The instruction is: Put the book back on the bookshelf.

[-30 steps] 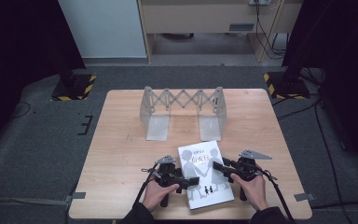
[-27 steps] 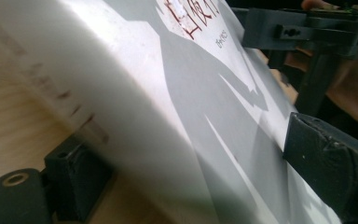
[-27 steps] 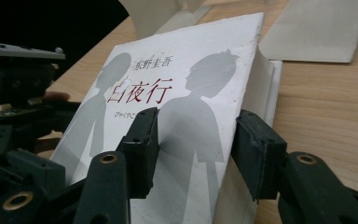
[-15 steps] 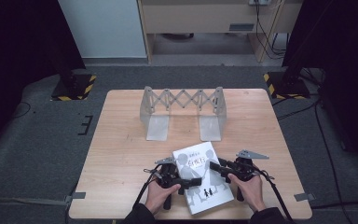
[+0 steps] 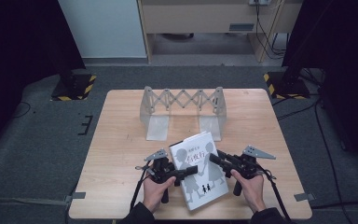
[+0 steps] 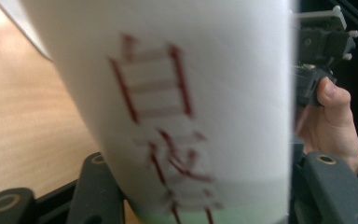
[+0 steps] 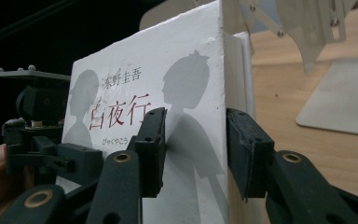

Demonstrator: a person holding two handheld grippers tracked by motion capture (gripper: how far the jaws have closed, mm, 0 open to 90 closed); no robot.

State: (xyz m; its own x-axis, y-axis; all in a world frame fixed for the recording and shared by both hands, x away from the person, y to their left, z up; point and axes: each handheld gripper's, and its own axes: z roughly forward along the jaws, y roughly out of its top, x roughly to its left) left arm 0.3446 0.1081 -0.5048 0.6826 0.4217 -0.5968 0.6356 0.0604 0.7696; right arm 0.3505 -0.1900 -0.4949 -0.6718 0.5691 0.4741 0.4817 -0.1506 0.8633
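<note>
White book (image 5: 199, 170) between both jaws of each hand-held gripper (image 5: 189, 171)

— What's being handled?

— A white book (image 5: 198, 169), near the front edge of the table — its cover carries grey silhouettes of two figures and a title in red characters.

— How does it sit?

— Tilted, with its far edge lifted off the wood and the cover facing up and toward the person. From the right gripper view, the page block (image 7: 237, 79) shows along one side. From the left gripper view, the spine's red lettering (image 6: 168, 135) is blurred.
</note>
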